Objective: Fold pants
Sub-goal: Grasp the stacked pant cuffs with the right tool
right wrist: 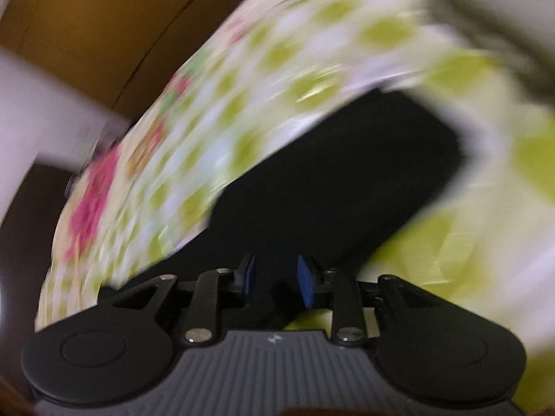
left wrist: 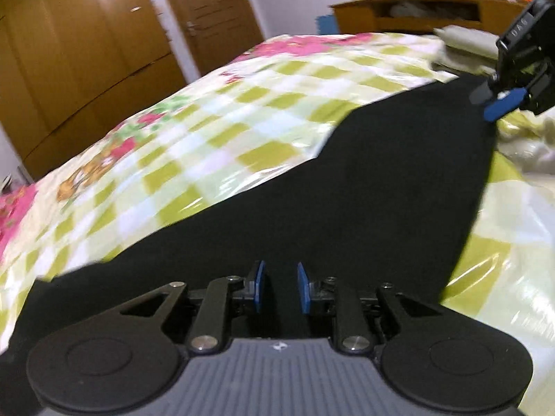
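Heavy motion blur (worse right wrist), fisheye edge bending, sheet glare.

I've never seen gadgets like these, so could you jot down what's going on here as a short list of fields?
Garment: black pants, spread on the bed
Surface: green-checked floral bedspread
Left gripper: over the pants, blue pads apart with dark cloth between them; grip unclear
Right gripper: at the pants' far corner; grip unclear
Background: wooden wardrobe
Image quality: right wrist view heavily blurred
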